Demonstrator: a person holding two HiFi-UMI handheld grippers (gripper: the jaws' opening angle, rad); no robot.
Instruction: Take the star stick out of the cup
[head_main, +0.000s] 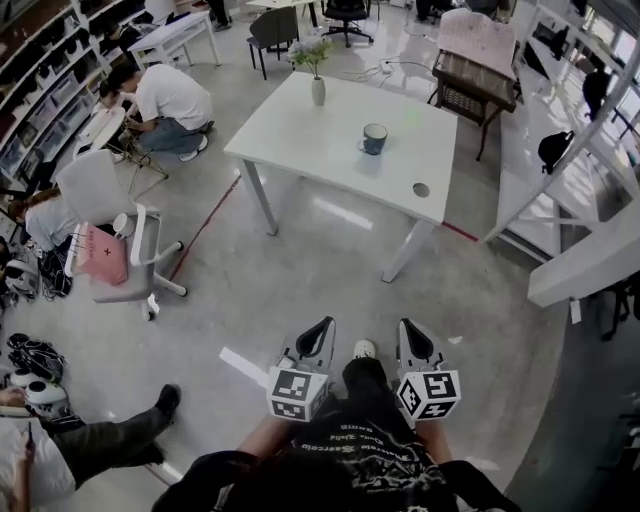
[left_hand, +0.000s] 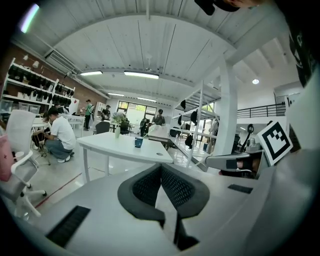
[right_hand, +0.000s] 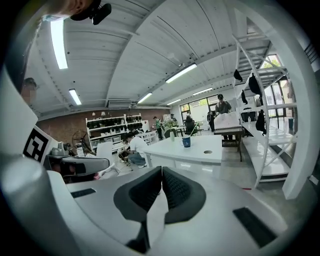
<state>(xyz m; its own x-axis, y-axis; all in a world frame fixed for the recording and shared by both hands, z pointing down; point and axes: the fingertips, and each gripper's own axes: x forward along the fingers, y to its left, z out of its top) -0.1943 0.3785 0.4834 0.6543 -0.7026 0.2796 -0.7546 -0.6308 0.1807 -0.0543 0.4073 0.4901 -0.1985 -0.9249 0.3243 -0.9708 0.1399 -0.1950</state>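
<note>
Floor of glossy grey concrete (head_main: 300, 260) fills most of the head view, crossed by a thin red line (head_main: 205, 228). On it, well ahead of us, stands the white rectangular table (head_main: 300, 135) with a round cable hole (head_main: 421, 189) near one corner. To the left is a white swivel chair (head_main: 105, 200) carrying a pink bag (head_main: 104, 256) marked with a small dark cross. Beyond it a person in a white T-shirt (head_main: 168, 96) crouches by the shelves.

We hold both tools low in front of our body, well apart from the table. The left gripper (head_main: 322, 326) has its black ribbed pads pressed together with nothing between them. The right gripper (head_main: 411, 328) is likewise closed tip to tip and empty. Each carries a cube printed with black-and-white square markers. The pale lettering across our black shirt (head_main: 375, 465) is too blurred to read.

On the tabletop a slim white vase of flowers (head_main: 317, 88) stands near the far edge. The dark blue cup with a handle (head_main: 374, 138) sits near the middle and bears a small pale mark we cannot read. The thin pale star stick (right_hand: 191, 130) leans out of the cup's rim. Its star is too small to make out.
</note>
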